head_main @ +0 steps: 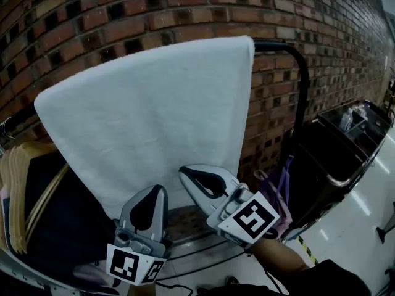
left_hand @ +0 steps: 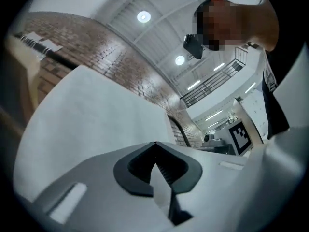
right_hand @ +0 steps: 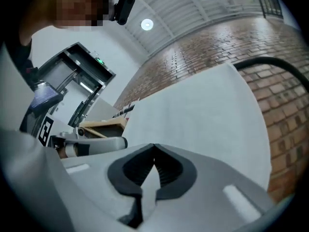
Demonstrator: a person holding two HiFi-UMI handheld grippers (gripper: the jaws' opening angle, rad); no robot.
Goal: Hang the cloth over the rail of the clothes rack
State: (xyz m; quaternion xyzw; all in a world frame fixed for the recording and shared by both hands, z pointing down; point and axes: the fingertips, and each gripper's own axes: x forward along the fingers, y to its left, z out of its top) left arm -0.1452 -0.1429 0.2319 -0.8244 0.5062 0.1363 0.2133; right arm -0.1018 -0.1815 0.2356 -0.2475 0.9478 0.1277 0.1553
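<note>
A white cloth [head_main: 154,110] hangs draped over the black rail [head_main: 290,51] of the clothes rack, in front of a brick wall. In the head view both grippers sit at its lower edge. My left gripper [head_main: 158,189] is shut on the cloth's bottom hem, and my right gripper [head_main: 184,171] is shut on the hem just to its right. In the left gripper view a fold of cloth [left_hand: 87,115] is pinched between the closed jaws of the left gripper [left_hand: 154,144]. The right gripper view shows the same for the right gripper [right_hand: 154,146], with the cloth [right_hand: 203,115] rising to the rail [right_hand: 270,62].
Wooden hangers with dark garments [head_main: 24,190] hang on the rack at the left. The brick wall [head_main: 185,11] is close behind. A black cart [head_main: 345,147] stands at the right, with a purple item [head_main: 278,184] beside the rack's upright.
</note>
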